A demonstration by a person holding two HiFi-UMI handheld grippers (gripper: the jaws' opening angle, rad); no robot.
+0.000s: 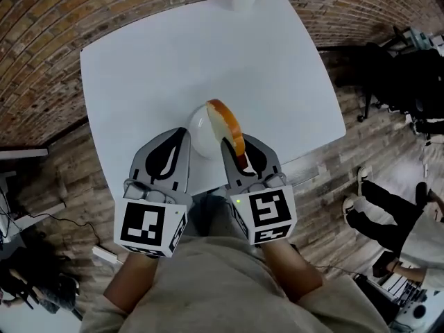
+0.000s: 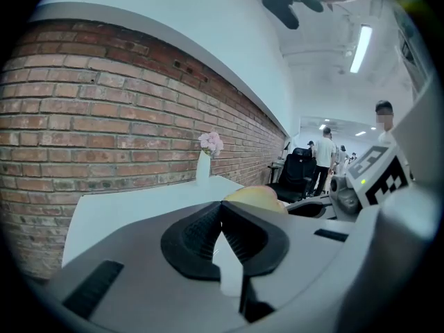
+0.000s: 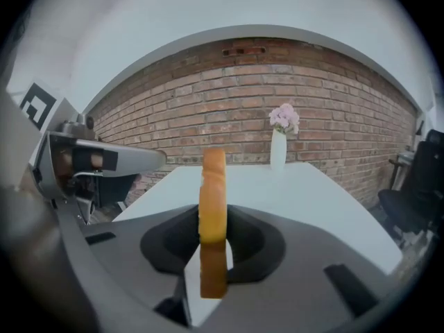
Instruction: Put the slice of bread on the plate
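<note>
Grip: right hand-held gripper (image 1: 234, 146) is being clamped on upright golden-crusted bread slice (image 1: 226, 123) | Place: slice over round white plate (image 1: 199, 134) on white counter (image 1: 173, 61) | Left hand-held gripper (image 2: 222, 215): closed, empty | Advice: slice to be laid flat before release

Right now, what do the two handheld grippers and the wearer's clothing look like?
Left grey plastic two-jaw gripper and right grey plastic two-jaw gripper match: smooth shells, black ribbed pads in teardrop cut-outs. Each carries a white cube with black square markers; a green light glows on the right one. The person wears a tan top.
</note>
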